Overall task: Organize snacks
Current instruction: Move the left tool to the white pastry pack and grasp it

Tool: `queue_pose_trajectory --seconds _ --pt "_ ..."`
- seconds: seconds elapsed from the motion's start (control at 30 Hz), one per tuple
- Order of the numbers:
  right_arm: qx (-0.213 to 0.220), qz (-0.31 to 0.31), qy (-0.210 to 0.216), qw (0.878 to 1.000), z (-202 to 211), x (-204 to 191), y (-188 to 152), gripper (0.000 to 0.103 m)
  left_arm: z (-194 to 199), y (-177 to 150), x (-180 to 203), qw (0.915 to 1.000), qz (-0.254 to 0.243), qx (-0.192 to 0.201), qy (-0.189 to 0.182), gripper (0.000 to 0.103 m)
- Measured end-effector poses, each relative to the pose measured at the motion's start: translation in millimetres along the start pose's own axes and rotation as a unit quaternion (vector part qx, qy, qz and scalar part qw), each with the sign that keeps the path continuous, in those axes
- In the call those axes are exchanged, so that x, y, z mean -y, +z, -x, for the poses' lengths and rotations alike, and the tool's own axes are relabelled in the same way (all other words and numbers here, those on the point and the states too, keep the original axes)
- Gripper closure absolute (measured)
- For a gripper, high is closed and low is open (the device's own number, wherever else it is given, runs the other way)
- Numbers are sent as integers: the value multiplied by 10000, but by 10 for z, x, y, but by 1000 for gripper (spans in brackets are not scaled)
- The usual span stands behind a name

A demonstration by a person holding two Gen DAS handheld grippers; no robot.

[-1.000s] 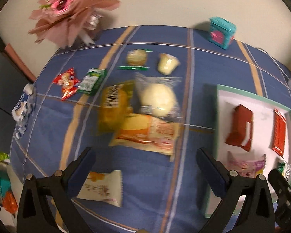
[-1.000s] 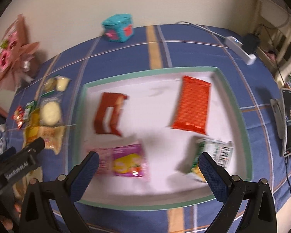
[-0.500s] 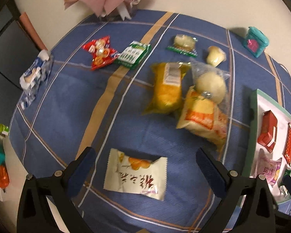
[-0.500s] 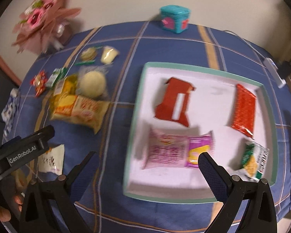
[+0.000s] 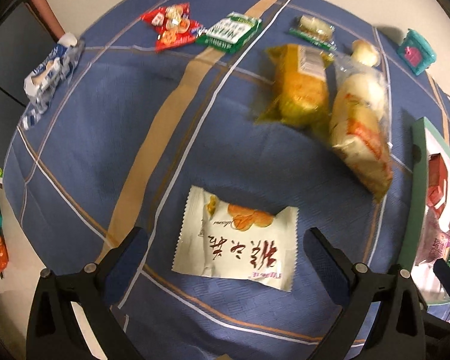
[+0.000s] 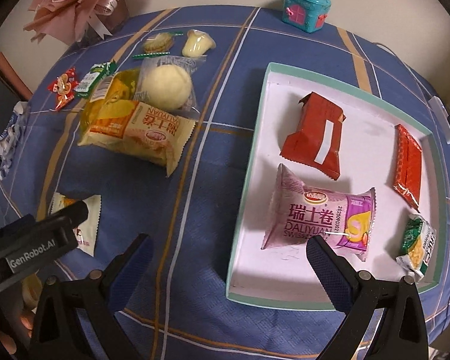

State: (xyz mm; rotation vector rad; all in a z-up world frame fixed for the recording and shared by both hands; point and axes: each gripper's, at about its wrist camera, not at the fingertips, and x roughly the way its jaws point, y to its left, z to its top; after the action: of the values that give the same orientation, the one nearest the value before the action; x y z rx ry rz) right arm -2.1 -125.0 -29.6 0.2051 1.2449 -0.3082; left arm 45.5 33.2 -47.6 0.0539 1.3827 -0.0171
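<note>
- White-wrapped snack packet (image 5: pixel 235 241) now lying flat on the blue checked table (image 5: pixel 105 114), centred between the spread fingers of the left hand-held gripper (image 5: pixel 225 255); a second ago sitting low and off to the left of that view.
- Swinging away from the yellow packets (image 5: pixel 360 138) and settling over this nearer one, empty, jaws wide and not touching it.
- Hovering beside the teal-rimmed tray (image 6: pixel 246 162), the right hand-held gripper (image 6: pixel 225 267) likewise spread and carrying nothing, having drifted leftward off the tray.
- Already resting in the tray: pink roll packet (image 6: pixel 318 216) and three others.
- Probably lining up the next pick, though motion blur is hiding how near the pads are.
</note>
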Motion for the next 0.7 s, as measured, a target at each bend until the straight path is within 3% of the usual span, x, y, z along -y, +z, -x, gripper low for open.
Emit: queue_pose_trajectory --seconds 0.3,0.43,0.57,0.7 --pt "13 -134 -44 9999 -64 17 53 0 -152 20 8 9998 16 -175 -76 0" --pt "21 -183 -37 9998 -65 35 79 0 -257 56 -31 9993 1 -268 -242 17" --pt "61 -196 -45 9998 -66 32 116 0 -250 58 -11 9993 -52 -225 -307 24" --pt "109 -202 -51 9997 -53 41 141 0 -213 51 41 9988 -102 -169 -446 41"
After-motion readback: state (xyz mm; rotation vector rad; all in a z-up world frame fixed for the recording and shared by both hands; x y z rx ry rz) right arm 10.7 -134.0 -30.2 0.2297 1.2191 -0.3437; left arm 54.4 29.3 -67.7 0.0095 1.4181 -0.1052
